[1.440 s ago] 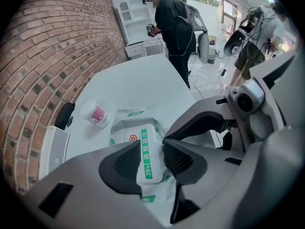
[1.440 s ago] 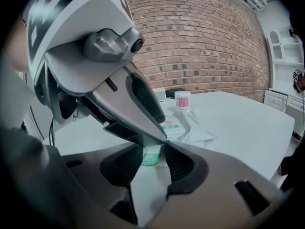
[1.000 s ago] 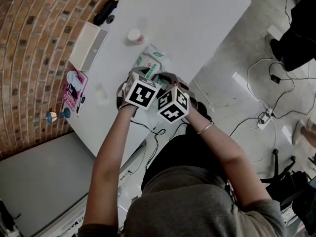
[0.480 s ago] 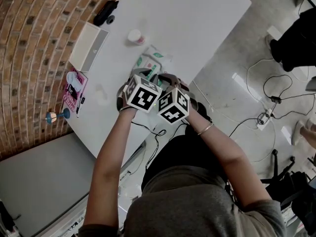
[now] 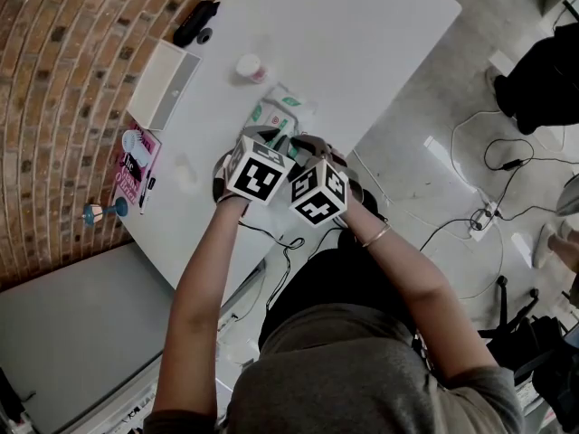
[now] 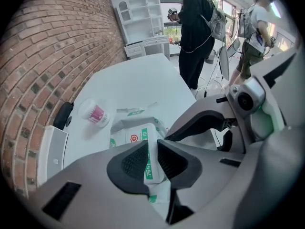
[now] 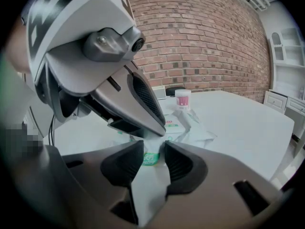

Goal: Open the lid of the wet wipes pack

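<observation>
My left tool, just closing, pinches the lid. My right tool, closing too, loosely straddles the wet wipes pack. I brace first, then peel slowly.

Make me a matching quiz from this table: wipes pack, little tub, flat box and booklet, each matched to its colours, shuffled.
Things:
1 wipes pack
2 little tub
3 flat box
4 booklet

Colours:
a mostly pink
b plain white
c white and green
d white with a pink label

Pairs: 1-c, 2-d, 3-b, 4-a
</observation>
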`<move>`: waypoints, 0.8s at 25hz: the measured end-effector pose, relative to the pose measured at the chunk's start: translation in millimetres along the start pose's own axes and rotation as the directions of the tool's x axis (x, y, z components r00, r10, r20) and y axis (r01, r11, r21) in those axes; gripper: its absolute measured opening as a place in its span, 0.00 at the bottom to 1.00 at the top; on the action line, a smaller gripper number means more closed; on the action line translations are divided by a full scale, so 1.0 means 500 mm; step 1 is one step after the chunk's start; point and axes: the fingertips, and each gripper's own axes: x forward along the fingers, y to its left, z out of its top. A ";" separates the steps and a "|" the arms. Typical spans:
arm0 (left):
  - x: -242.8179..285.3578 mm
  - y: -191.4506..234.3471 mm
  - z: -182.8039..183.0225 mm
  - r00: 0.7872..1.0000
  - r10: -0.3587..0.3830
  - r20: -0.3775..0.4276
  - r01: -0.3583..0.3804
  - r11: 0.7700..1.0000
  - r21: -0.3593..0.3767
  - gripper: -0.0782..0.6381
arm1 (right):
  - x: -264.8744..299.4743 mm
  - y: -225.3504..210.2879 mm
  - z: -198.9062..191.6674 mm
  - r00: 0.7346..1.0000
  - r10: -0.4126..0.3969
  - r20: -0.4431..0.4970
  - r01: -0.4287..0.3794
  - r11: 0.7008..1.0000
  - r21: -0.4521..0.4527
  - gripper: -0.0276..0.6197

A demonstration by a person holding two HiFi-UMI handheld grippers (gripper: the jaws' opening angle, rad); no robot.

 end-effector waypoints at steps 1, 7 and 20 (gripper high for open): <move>0.000 0.000 0.000 1.000 -0.008 0.003 0.008 1.000 -0.008 0.21 | 0.000 0.000 0.000 1.000 -0.001 0.000 0.001 1.000 -0.001 0.27; -0.001 -0.001 -0.003 0.999 -0.033 0.007 0.034 0.999 -0.029 0.21 | 0.000 0.001 0.000 1.000 -0.002 0.002 0.002 1.000 -0.006 0.27; -0.021 0.017 0.004 0.996 -0.077 0.040 0.080 0.994 -0.070 0.19 | 0.000 0.000 -0.003 1.000 -0.001 0.000 0.001 1.000 -0.010 0.26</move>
